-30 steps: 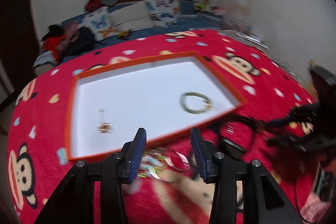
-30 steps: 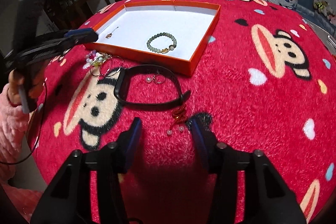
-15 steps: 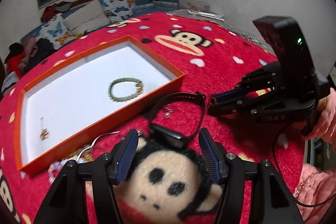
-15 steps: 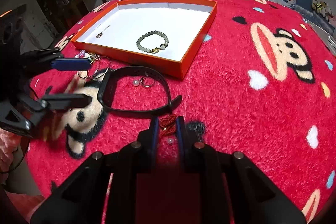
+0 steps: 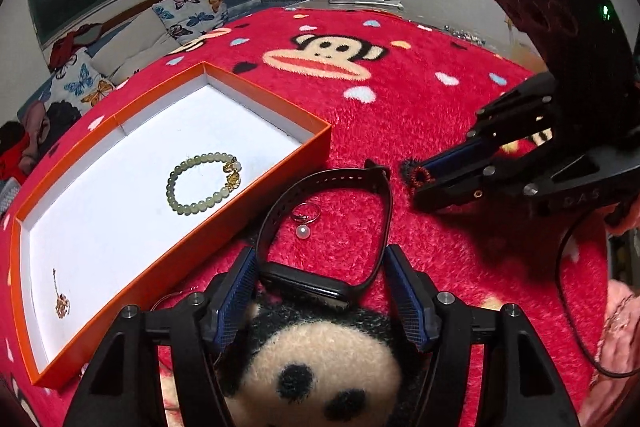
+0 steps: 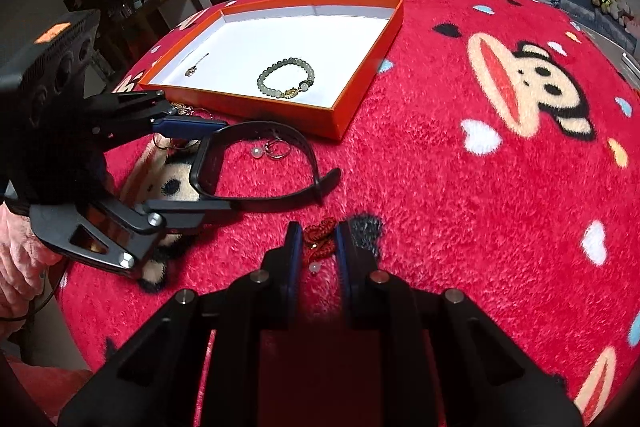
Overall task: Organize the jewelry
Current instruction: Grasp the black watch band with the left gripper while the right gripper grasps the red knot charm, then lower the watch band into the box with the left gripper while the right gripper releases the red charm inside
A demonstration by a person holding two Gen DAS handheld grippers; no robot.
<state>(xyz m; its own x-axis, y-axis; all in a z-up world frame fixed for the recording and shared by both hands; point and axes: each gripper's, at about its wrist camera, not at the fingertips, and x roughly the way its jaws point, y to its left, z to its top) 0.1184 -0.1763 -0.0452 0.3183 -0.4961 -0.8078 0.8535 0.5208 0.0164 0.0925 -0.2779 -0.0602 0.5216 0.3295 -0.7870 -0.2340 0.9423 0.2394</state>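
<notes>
Pinching red knotted charm point(image 6: 319, 234), right tongs point(image 6: 316, 247); left tongs point(image 5: 320, 291) spread.

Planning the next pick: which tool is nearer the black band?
Left. The left tool straddles the band, open; the right tool is beside it, shut on the red knot.

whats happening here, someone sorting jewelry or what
Yes. A person holds a hand-held gripper in each hand over a red monkey-print blanket. The right hand-held gripper has closed on a red knotted ornament lying on the blanket. The left hand-held gripper is open, its fingers either side of a black wristband. A ring and a pearl lie inside the band's loop. The orange tray already holds a green bead bracelet and a small gold piece.
</notes>
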